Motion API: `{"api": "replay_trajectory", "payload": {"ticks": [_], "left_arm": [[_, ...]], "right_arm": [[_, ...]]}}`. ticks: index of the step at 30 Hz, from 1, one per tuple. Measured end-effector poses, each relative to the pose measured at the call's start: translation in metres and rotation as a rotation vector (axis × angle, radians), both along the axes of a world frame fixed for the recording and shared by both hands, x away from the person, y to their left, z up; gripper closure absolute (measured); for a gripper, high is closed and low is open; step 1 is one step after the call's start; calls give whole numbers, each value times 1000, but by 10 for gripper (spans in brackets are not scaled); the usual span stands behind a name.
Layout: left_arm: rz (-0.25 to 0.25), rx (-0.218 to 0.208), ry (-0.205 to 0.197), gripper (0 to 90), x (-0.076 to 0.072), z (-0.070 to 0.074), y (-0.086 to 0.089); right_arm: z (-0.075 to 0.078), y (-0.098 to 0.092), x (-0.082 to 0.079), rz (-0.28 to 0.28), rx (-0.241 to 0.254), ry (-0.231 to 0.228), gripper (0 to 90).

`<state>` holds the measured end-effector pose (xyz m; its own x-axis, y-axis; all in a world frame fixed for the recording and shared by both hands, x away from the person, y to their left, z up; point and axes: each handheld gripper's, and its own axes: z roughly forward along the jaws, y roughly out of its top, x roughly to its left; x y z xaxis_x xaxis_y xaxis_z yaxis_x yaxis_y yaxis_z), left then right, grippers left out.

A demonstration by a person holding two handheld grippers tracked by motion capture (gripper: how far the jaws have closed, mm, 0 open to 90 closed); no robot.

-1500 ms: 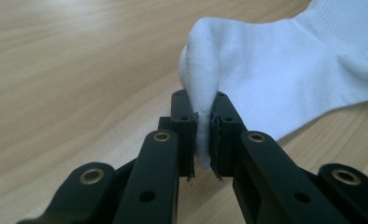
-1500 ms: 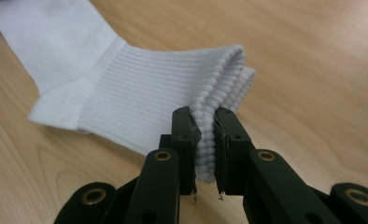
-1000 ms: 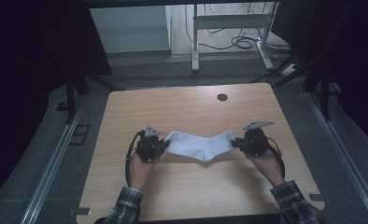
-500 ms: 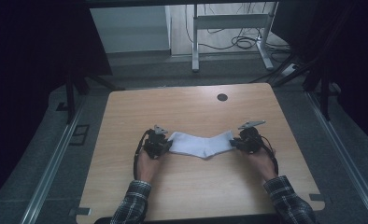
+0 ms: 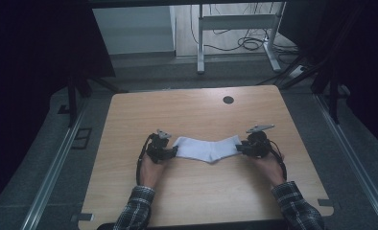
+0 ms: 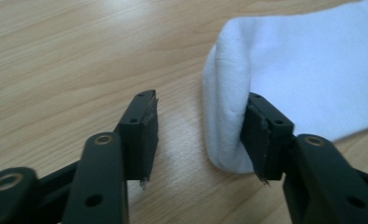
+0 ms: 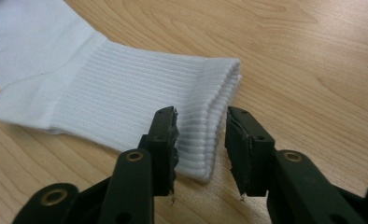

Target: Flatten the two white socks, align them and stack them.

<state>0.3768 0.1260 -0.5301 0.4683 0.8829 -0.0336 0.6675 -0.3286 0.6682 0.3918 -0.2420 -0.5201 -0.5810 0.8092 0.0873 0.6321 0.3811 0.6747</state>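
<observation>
The wooden table (image 5: 196,191) carries a white sock (image 5: 207,148) laid flat in its near middle, long axis running left to right, bent slightly at the heel. The left gripper (image 5: 170,151) sits at the sock's left, toe end, and the right gripper (image 5: 242,146) at its right, cuff end, so each hand is at its own end and neither is nearer.

Both grippers' jaws have just been opening. In the left gripper view the rounded toe (image 6: 229,116) lies against the right-hand jaw while the other jaw stands clear over bare wood: the pinch is let go. In the right gripper view the ribbed cuff (image 7: 205,116) lies between parted jaws, its edge still between them but unpressed.

The high view gives the sock's whole lie; the gripper views alone show the gaps at the pads. I judge that the sock has been set down and a straight pull-back frees each claw.
</observation>
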Motion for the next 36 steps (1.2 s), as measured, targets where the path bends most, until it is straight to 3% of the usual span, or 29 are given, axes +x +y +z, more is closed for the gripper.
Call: {"api": "replay_trajectory", "payload": {"ticks": [4,7,14,17,23,27,36], "left_arm": [[14,-7,-2,353,-1,2,5],[16,-39,-7,299,-3,5,9],[-13,-85,-10,238,-12,13,18],[-35,-84,-11,213,-18,16,20],[-67,-91,-16,182,-34,22,27],[-90,-67,-25,162,-47,25,30],[-122,-83,-59,133,-83,25,39]], "right_arm": [[4,-1,-1,-2,13,-9,559],[7,-2,-3,2,18,-17,518],[14,-3,-9,26,14,-25,460],[18,-5,-14,43,17,-40,424],[26,-8,-25,86,33,-46,336],[29,-11,-34,107,29,-64,276],[29,-25,-58,118,34,-58,184]]}}
